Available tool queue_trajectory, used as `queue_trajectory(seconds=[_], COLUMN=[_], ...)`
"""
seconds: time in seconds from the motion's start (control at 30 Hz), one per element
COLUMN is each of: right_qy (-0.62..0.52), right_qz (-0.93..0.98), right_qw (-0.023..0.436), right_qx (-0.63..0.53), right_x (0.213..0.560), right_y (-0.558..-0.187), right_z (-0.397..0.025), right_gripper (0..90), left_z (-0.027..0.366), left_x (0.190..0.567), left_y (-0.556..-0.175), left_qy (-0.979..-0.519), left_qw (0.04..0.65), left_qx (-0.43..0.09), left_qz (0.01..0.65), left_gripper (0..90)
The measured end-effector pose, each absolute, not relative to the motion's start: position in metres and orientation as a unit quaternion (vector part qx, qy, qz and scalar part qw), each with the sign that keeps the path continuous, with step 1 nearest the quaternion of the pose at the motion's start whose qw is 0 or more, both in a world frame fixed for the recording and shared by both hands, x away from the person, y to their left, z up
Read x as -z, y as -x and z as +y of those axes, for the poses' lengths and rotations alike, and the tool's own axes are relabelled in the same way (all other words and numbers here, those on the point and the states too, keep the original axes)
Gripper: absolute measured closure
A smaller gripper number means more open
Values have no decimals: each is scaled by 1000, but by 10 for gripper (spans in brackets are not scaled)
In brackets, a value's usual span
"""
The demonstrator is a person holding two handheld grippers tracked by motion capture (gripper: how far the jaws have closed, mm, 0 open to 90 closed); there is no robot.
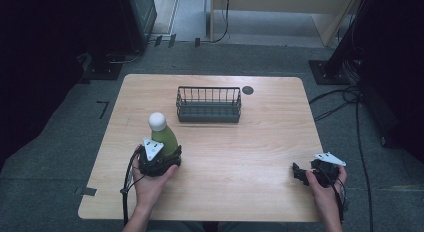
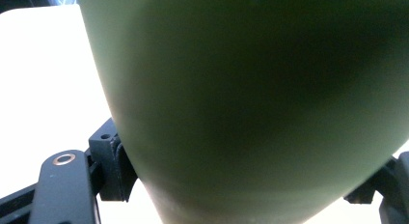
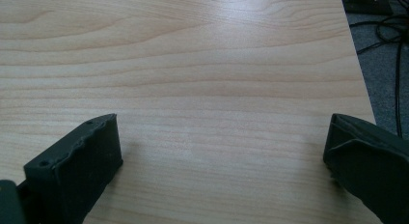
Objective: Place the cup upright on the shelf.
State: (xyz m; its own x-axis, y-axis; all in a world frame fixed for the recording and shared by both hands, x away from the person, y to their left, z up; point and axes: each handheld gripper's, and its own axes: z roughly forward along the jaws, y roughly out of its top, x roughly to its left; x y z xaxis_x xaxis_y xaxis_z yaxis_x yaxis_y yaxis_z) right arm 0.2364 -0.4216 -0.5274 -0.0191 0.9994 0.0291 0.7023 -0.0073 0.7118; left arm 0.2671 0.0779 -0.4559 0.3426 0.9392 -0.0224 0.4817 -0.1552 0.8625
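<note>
Bottle, green with a round white cap, standing upright on the left half of a wooden desk, clamped low on its body by the left hand-held gripper. Gripped near the base, probably to keep the tall shape steady and upright for a lift. Seen from the left gripper view as a broad green wall pressed between the two black jaws, with bright desk behind.

Wire basket, dark and apparently empty, set toward the far edge of the desk, well apart from the bottle; likely the place meant to receive it.

Right hand-held gripper resting near the right front edge of the desk, jaws spread wide over bare wood, grasping nothing; seemingly kept aside, out of the bottle's path.

Grey carpet and loose cables around the desk.
</note>
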Motion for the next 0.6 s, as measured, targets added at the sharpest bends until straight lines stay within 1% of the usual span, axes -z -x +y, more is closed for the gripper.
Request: queue_trajectory(seconds=[0.2, 0.6], right_qy=[-650, -650], right_qz=[655, 654], right_qw=[261, 261], right_qx=[-285, -285], right_x=[527, 527], right_y=[-236, -236], right_z=[-422, -422], right_gripper=[0, 0], left_z=[81, 81], left_x=[454, 435], left_y=[-271, -284], left_qy=[-699, -699], left_qw=[418, 435], left_qx=[-277, -281], left_qz=[509, 494], left_gripper=[210, 211])
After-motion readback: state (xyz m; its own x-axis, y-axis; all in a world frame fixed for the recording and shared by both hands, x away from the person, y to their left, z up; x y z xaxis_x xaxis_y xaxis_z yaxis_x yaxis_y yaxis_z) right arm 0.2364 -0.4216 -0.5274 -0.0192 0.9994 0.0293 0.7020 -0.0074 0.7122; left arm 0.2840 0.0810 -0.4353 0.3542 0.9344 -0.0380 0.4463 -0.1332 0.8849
